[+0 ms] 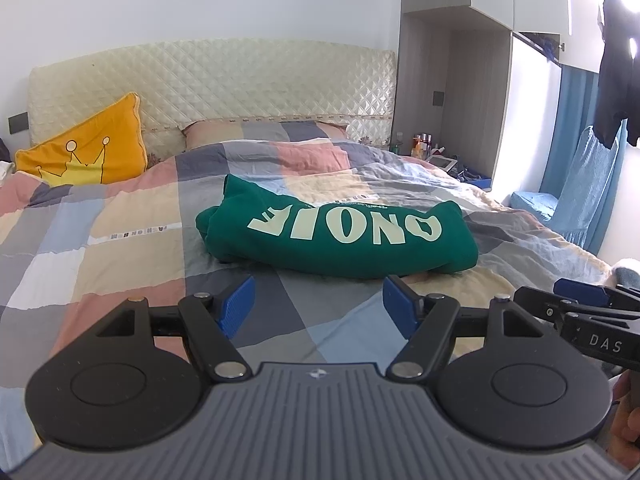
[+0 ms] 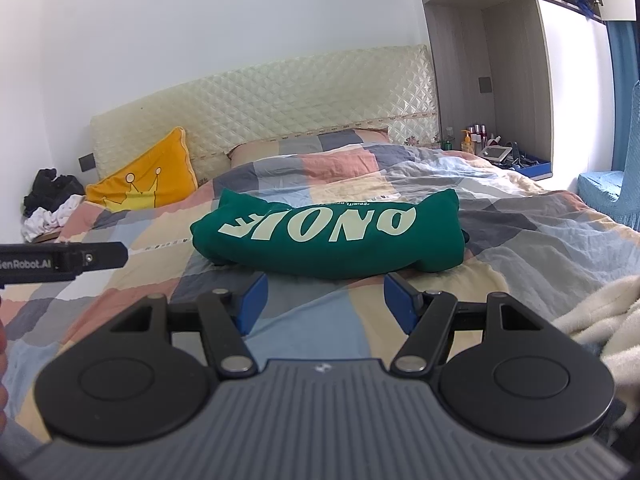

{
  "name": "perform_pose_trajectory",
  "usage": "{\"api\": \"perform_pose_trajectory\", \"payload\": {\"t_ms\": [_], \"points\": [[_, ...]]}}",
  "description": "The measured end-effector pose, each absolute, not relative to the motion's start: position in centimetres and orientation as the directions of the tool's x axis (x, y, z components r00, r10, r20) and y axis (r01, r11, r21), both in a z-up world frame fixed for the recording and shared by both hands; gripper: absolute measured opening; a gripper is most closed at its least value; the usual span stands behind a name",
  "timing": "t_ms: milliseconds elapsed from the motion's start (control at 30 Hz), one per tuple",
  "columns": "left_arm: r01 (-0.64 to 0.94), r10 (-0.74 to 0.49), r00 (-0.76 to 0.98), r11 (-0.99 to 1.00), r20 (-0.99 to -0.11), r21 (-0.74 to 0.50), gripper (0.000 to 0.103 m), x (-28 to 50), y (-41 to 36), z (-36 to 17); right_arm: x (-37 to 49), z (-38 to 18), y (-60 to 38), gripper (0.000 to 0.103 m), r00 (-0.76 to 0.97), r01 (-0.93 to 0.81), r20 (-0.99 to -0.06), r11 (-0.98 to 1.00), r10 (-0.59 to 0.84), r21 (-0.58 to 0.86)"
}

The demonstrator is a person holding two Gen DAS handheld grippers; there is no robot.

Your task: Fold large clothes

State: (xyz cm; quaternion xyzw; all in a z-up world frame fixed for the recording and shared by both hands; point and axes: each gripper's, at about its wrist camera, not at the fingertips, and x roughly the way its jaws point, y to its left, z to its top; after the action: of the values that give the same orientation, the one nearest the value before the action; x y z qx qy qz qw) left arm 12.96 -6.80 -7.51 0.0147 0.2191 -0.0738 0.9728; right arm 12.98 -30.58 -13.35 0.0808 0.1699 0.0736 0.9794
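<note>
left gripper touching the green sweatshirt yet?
Apart. The left wrist view shows the left gripper open, with a strip of checked duvet visible between its pads and the green sweatshirt.

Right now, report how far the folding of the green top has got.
Done: the green sweatshirt lies in a compact folded bundle on the checked quilt. In hand: nothing; the left hand-held gripper and right hand-held gripper are open and short of it. Left: possibly the white garment.
</note>
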Motion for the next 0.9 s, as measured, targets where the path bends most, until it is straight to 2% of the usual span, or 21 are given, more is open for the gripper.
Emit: {"api": "perform_pose_trajectory", "payload": {"t_ms": [433, 633, 700, 733, 767, 900], "points": [[0.144, -0.137, 0.892, 0.989, -0.432, -0.015, 0.079, 13.1, -6.73, -7.67, 13.08, -13.33, -30.67, 0.068, 0.933, -0.107, -0.32, 0.976, 0.164, 0.189], [0.13, -0.127, 0.891, 0.991, -0.435, -0.024, 0.09, 13.1, -6.55, -7.81, 13.14, -13.4, -30.85, 0.068, 0.933, -0.094, -0.326, 0.977, 0.154, 0.193], [0.124, -0.122, 0.892, 0.992, -0.435, -0.025, 0.097, 13.12, -6.49, -7.79, 13.3, -13.41, -30.93, 0.076, 0.932, -0.091, -0.329, 0.977, 0.152, 0.195], [0.124, -0.124, 0.892, 0.992, -0.435, -0.029, 0.098, 13.15, -6.43, -7.8, 13.31, -13.39, -30.96, 0.084, 0.933, -0.091, -0.325, 0.976, 0.153, 0.198], [0.125, -0.127, 0.891, 0.992, -0.437, -0.032, 0.099, 13.23, -6.34, -7.82, 13.32, -13.36, -30.92, 0.088, 0.934, -0.093, -0.321, 0.976, 0.154, 0.198], [0.111, -0.11, 0.889, 0.994, -0.445, -0.024, 0.101, 13.14, -6.27, -7.96, 13.19, -13.58, -30.57, 0.088, 0.933, -0.079, -0.334, 0.981, 0.134, 0.175]]}}
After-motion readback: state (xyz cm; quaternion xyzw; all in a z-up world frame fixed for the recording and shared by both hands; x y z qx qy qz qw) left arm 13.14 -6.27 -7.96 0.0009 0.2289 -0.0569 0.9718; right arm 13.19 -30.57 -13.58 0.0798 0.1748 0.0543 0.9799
